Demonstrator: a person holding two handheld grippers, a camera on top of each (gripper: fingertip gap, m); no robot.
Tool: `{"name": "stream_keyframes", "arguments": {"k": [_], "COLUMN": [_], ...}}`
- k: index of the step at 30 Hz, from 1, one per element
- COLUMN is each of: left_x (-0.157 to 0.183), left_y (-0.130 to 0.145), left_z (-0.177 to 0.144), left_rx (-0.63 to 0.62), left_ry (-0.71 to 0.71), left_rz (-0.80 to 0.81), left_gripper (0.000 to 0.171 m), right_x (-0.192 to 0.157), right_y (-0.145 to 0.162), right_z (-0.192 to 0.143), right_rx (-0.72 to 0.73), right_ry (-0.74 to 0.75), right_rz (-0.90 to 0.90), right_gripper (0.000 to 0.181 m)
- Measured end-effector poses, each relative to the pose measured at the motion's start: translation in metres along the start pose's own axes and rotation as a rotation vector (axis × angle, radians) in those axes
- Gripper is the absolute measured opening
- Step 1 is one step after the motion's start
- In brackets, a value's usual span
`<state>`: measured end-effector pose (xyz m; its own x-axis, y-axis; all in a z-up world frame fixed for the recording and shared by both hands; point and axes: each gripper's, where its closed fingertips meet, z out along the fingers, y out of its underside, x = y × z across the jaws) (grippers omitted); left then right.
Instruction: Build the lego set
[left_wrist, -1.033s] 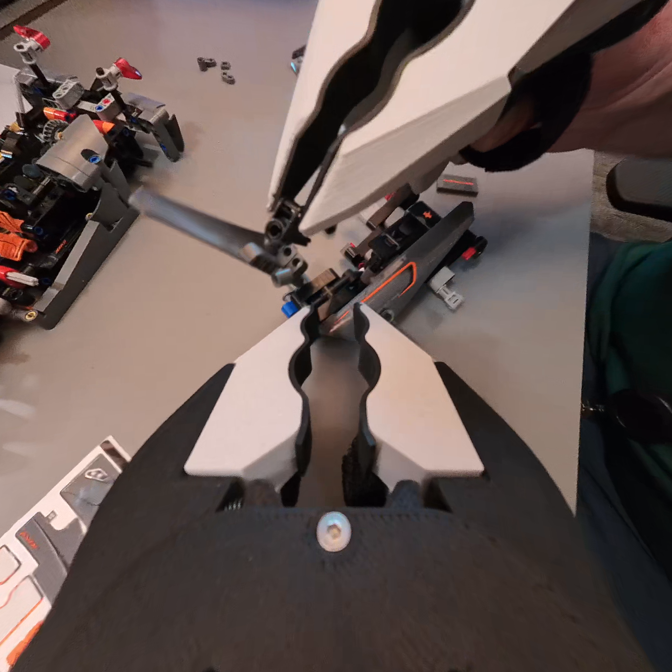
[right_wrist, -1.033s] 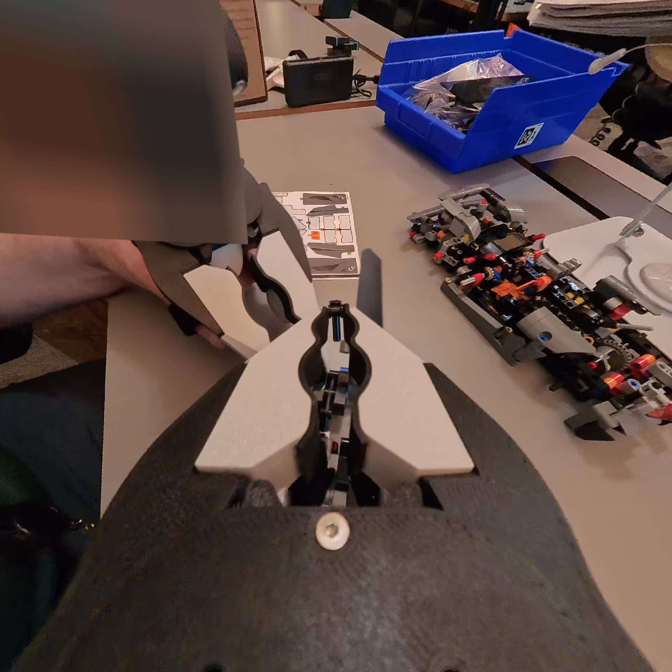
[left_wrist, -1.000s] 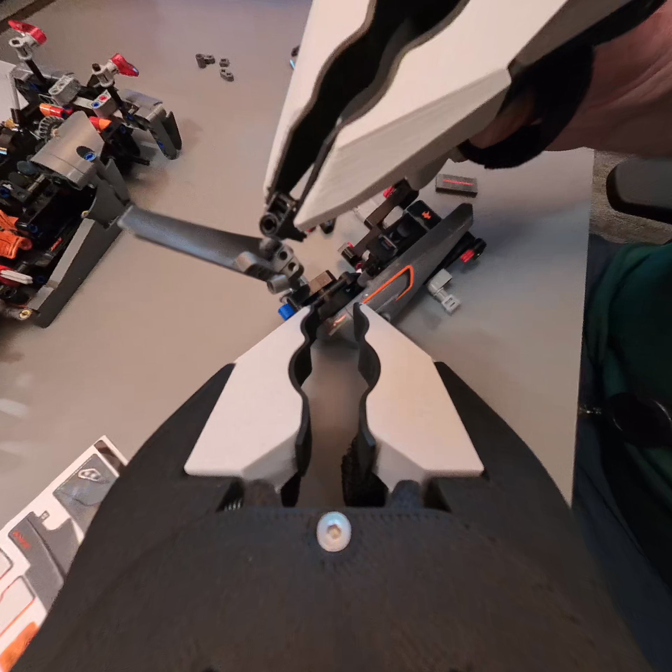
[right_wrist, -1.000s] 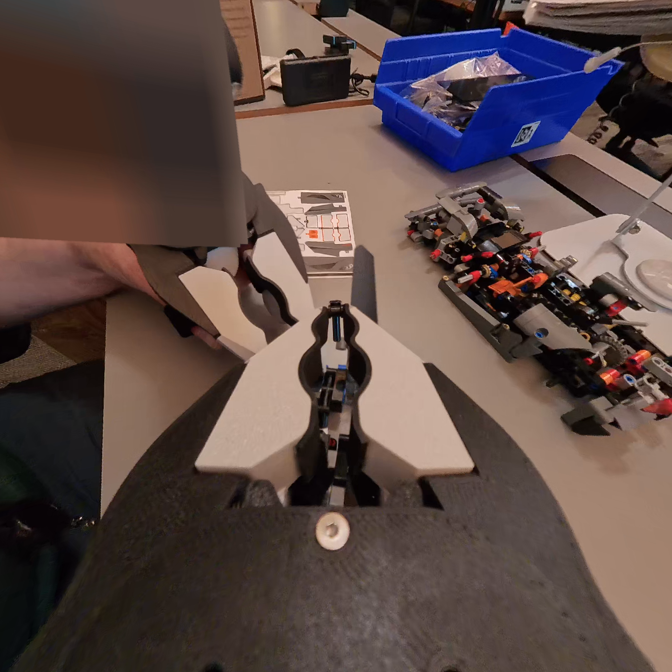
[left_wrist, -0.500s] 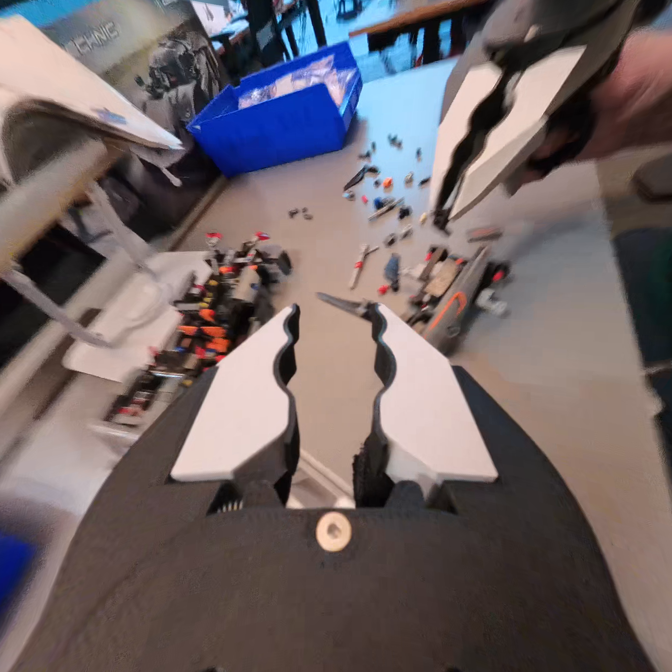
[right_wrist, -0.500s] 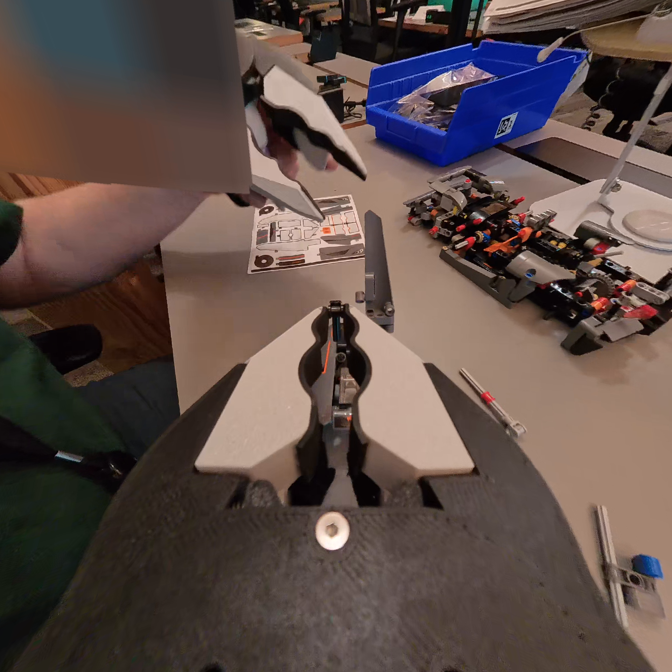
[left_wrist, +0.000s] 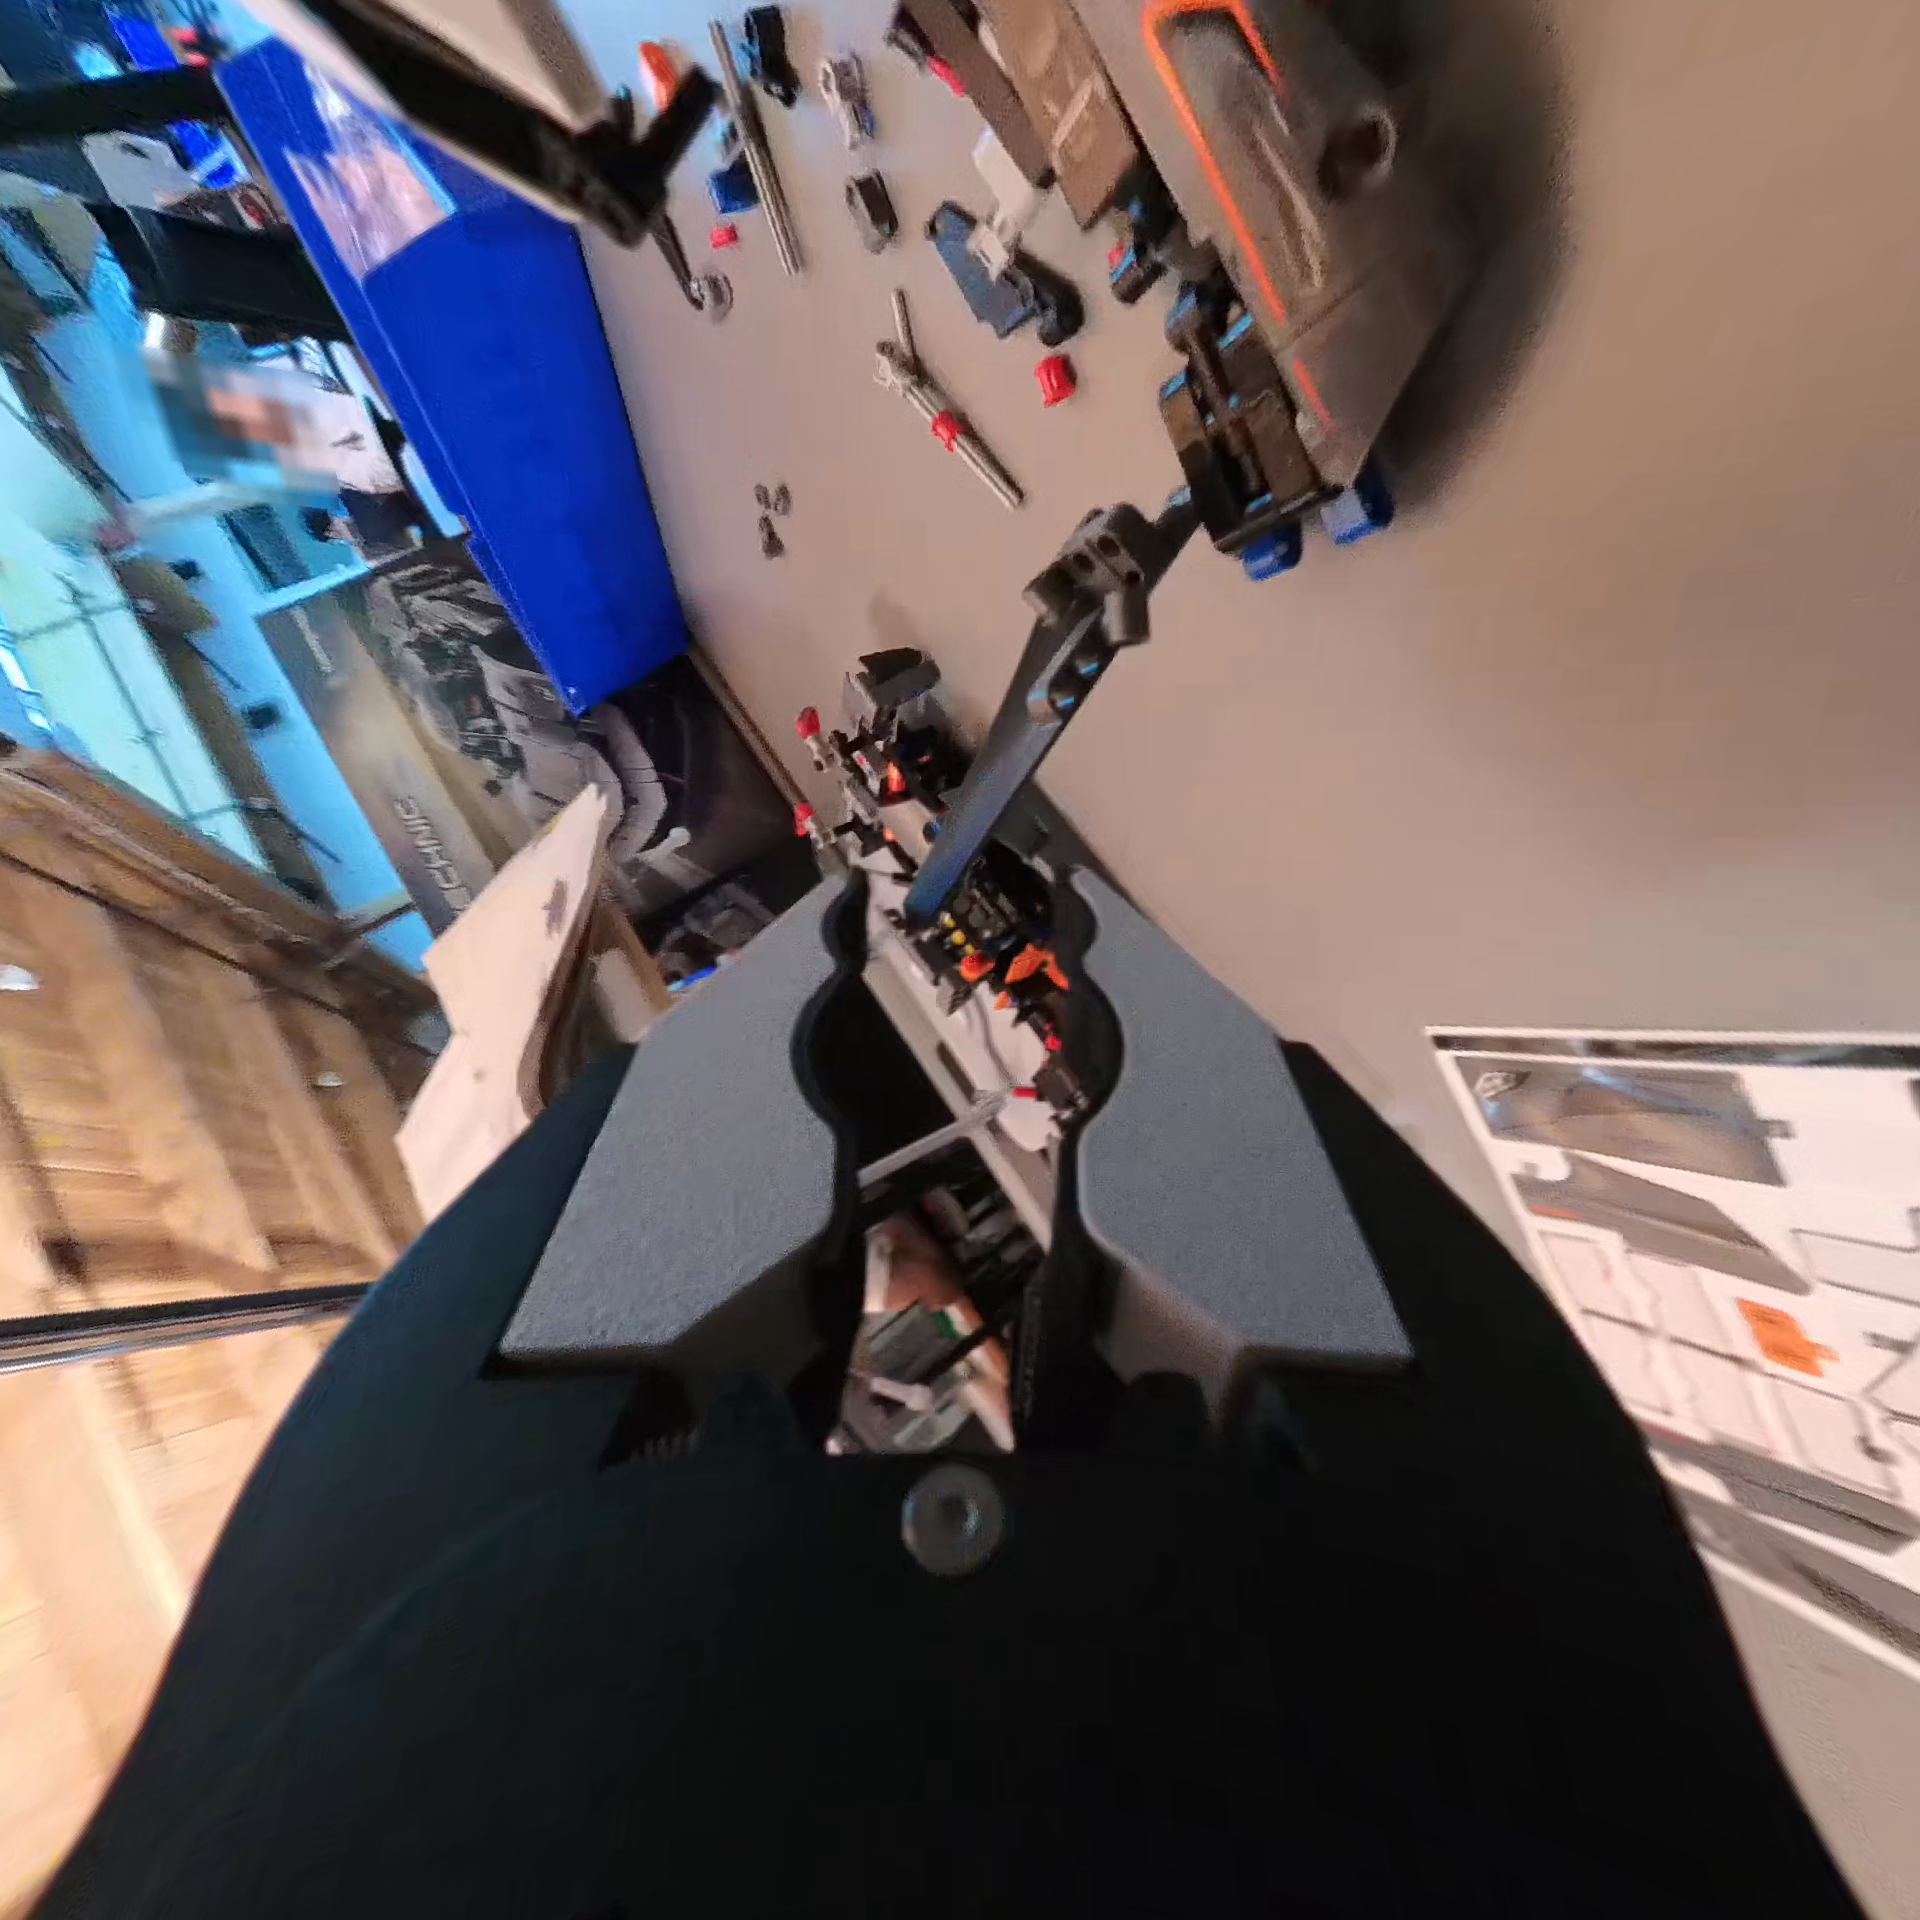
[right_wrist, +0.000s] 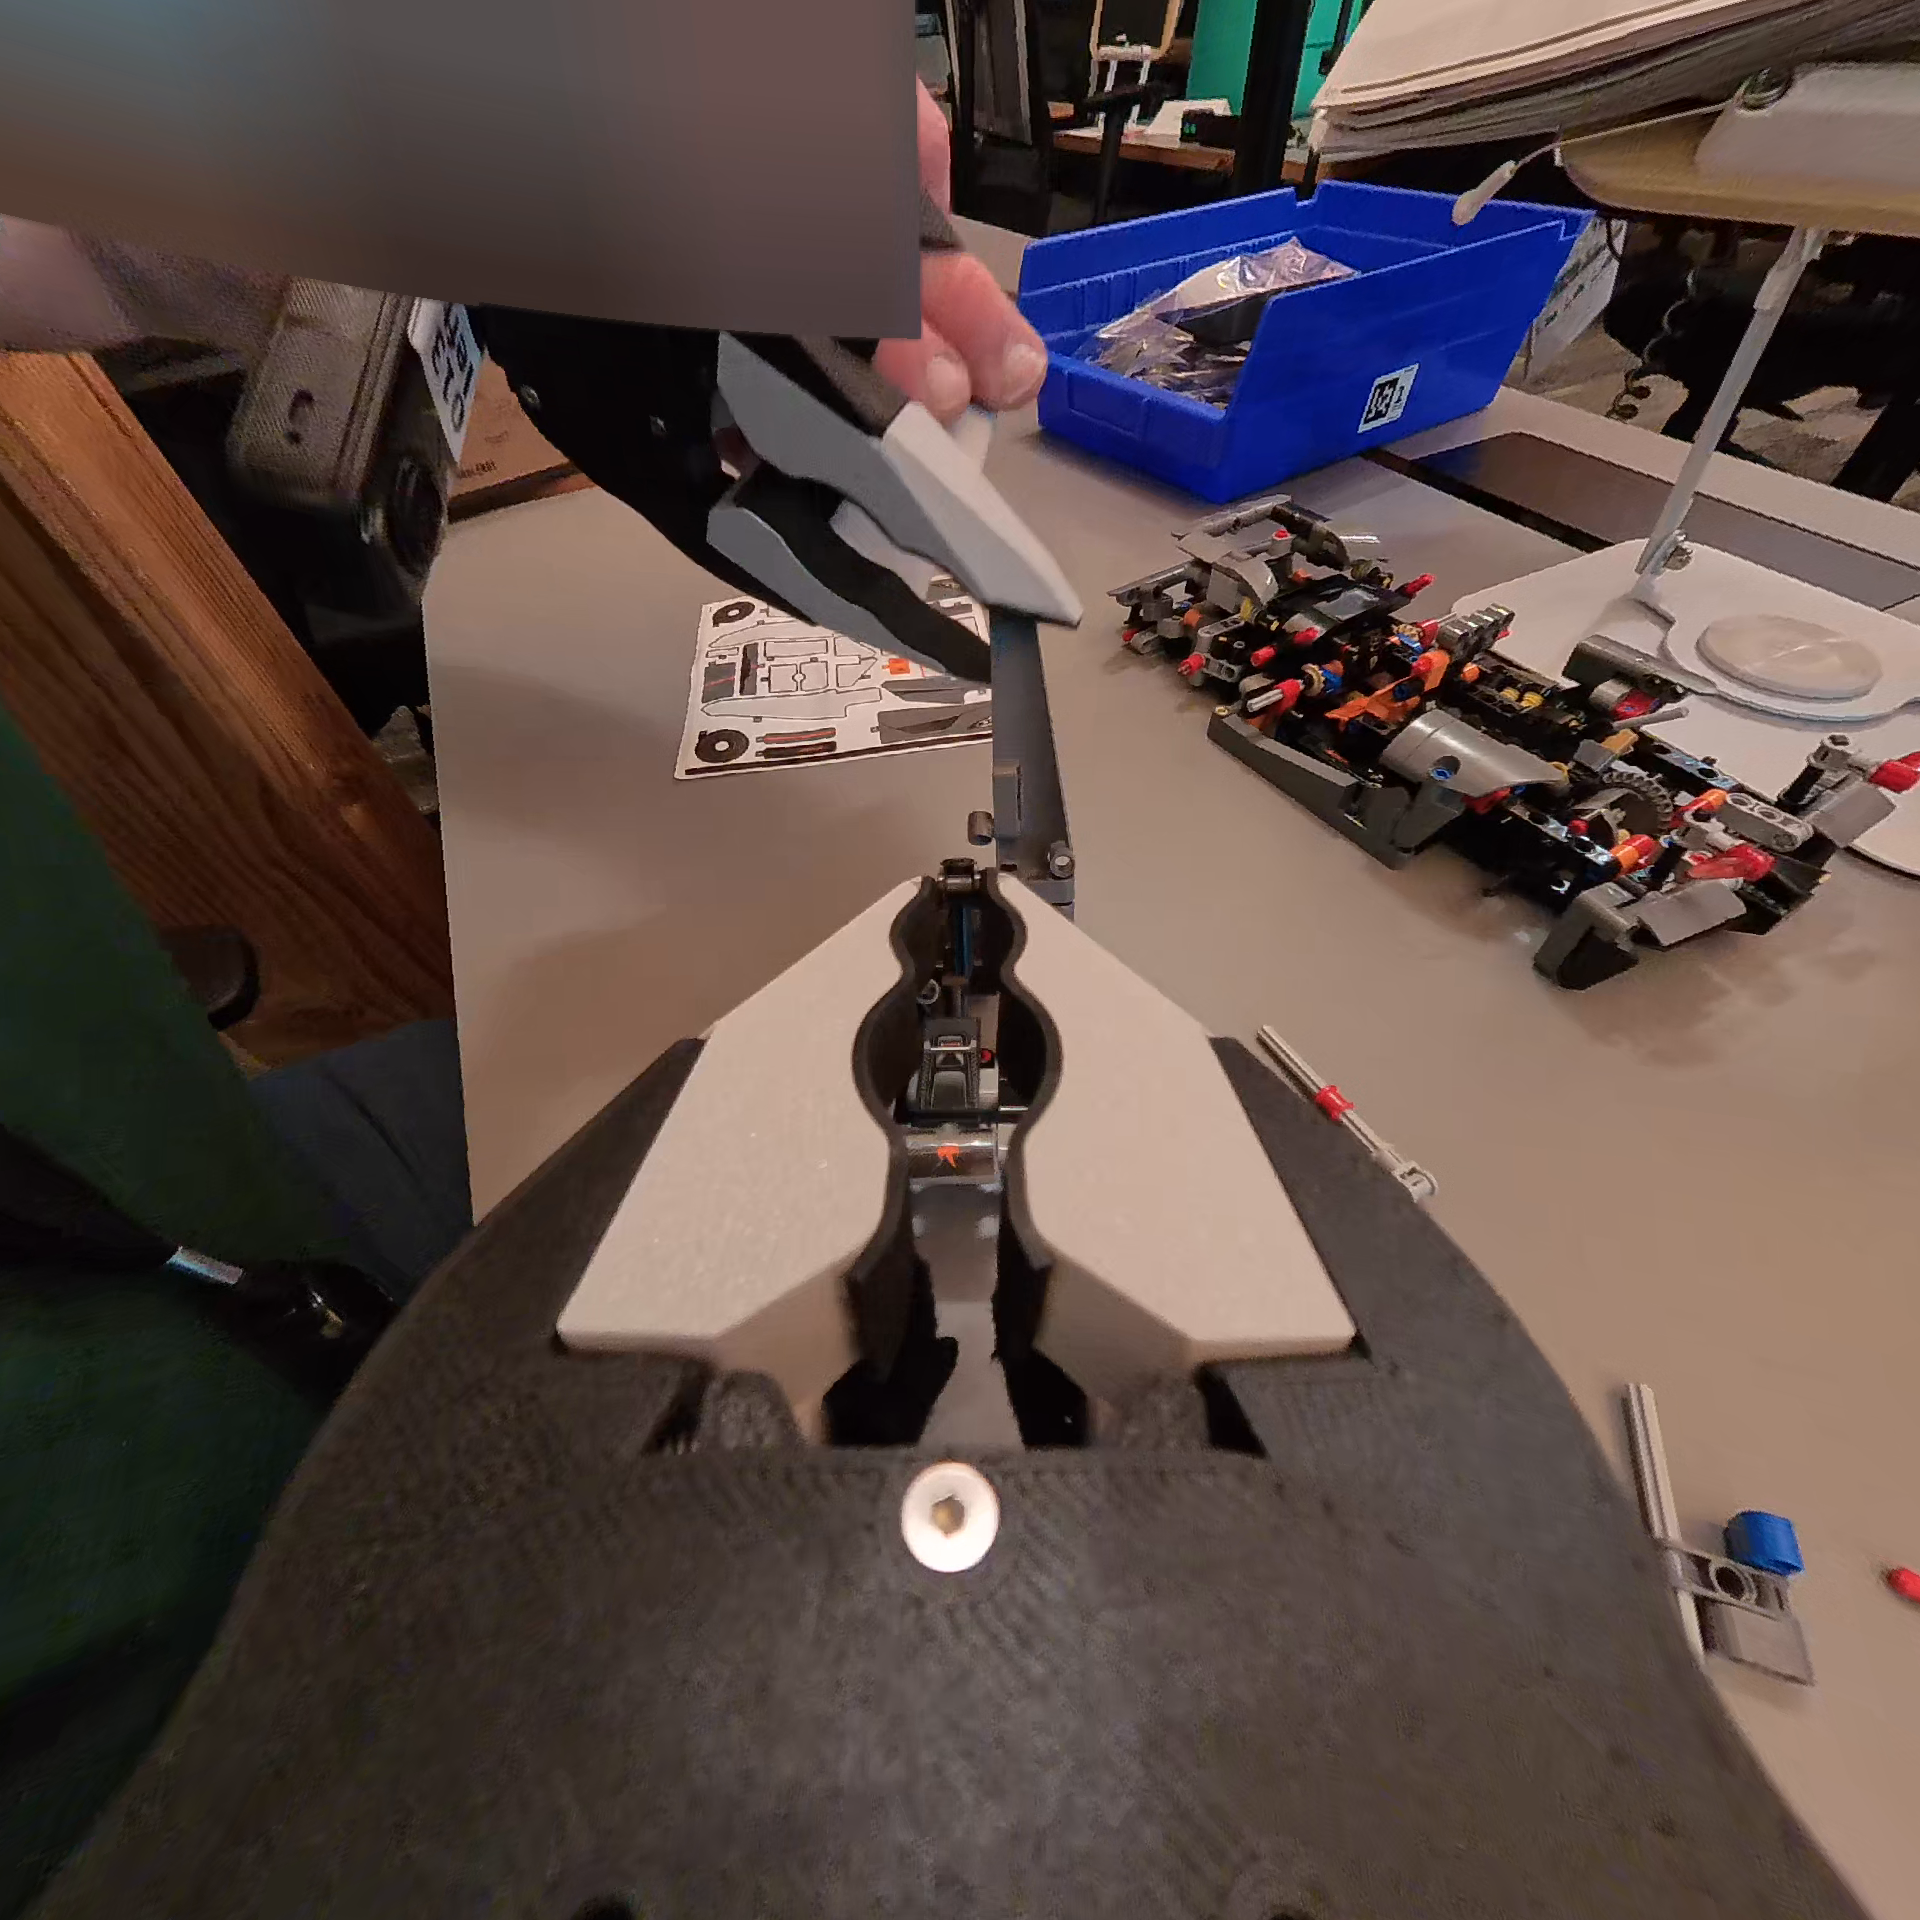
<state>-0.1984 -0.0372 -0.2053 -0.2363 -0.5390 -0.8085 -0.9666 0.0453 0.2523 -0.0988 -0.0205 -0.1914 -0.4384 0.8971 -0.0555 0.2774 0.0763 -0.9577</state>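
Grey and matte, the desk (right_wrist: 1455, 1195) carries scattered rods, a blue plastic bin (right_wrist: 1299, 343) at its far edge and a half-built black-and-grey lego car chassis (right_wrist: 1475, 717) at about two o'clock from the right tool (right_wrist: 961, 883). That right tool is clamped on a dark lego sub-assembly with orange trim (right_wrist: 951, 1081), which runs back between its fingers. From the gripped end a long dark-grey lego panel beam (right_wrist: 1023, 727) reaches straight ahead toward twelve o'clock, lengthwise along the tool's own line. The left tool (right_wrist: 1023, 644) stands at that beam's far tip, at eleven to twelve o'clock, its fingers apart and holding nothing. In the left wrist view the beam (left_wrist: 1023, 748) points away toward one o'clock, its near end between the spread fingertips. Judging by this, the left tool is the nearer one to take the free end; closing across the beam's narrow width looks right.
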Motion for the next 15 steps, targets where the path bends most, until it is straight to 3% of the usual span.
{"name": "stream_keyframes", "arguments": {"k": [4, 10, 15], "left_x": [-0.001, 0.001, 0.007], "left_y": [-0.003, -0.010, -0.020], "left_z": [0.004, 0.005, 0.001], "left_rx": [-0.011, -0.033, -0.154], "left_ry": [0.000, 0.090, 0.229], "left_rz": [0.057, 0.027, -0.079], "left_gripper": [0.011, 0.002, 0.000], "right_x": [0.004, 0.007, 0.009], "right_y": [0.001, 0.000, -0.004], "right_z": [-0.001, -0.006, -0.011], "right_rx": [0.018, 0.027, 0.047], "right_ry": [-0.007, -0.019, -0.014], "right_rz": [0.009, -0.008, -0.020], "right_gripper": [0.005, 0.005, 0.005]}}
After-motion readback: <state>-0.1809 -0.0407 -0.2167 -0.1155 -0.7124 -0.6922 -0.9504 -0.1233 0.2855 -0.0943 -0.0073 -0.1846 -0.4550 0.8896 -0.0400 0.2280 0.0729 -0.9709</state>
